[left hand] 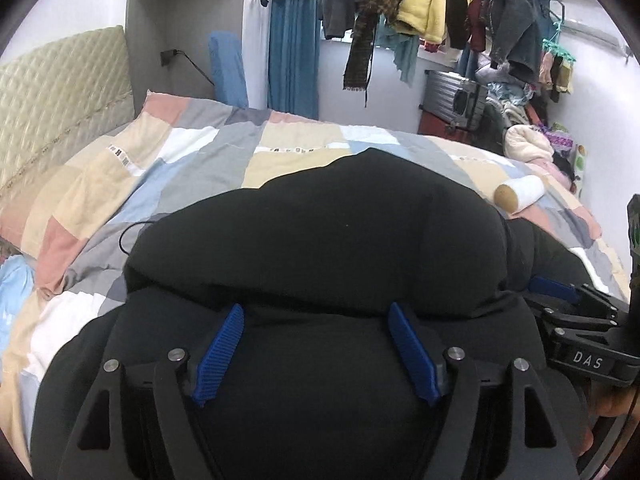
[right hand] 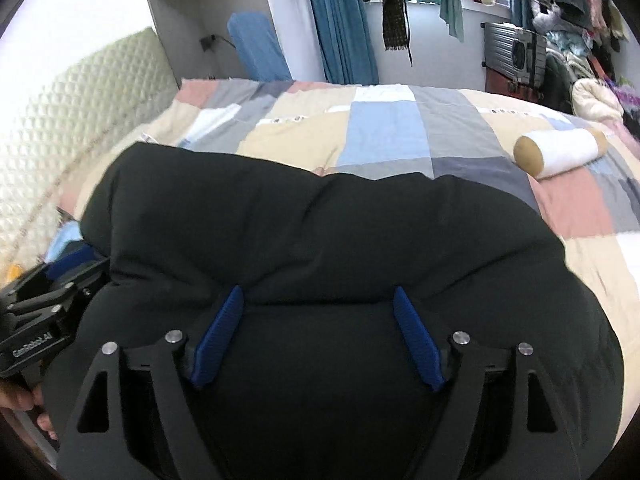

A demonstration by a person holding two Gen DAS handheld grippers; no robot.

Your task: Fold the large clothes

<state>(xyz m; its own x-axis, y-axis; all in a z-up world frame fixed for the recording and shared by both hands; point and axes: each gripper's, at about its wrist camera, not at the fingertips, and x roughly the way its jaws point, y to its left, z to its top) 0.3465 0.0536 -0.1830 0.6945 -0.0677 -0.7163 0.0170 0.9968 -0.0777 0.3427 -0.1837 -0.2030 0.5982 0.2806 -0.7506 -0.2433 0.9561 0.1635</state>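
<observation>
a fold was under way: the black coat (left hand: 320,232) lay doubled on the bed (left hand: 132,184), both the left gripper (left hand: 316,344) and right gripper (right hand: 318,332) released; next, pressing it flat.

Between and ahead of the blue ribbed pads (left hand: 218,350) of the black left gripper (left hand: 316,310) we see a plain black garment (left hand: 320,232). The right gripper (right hand: 318,294) shows the same blue on black. Beyond the garment we note a quilt (right hand: 384,136) in patchwork blocks of beige, grey, pale blue, pink and white. Right of the right gripper lies a white roll (right hand: 560,152) with a tan end. Far ahead we see a teal curtain (left hand: 292,52), a yellow jacket (left hand: 424,4) and, to the left, a cream diamond-quilted headboard (left hand: 60,92).
</observation>
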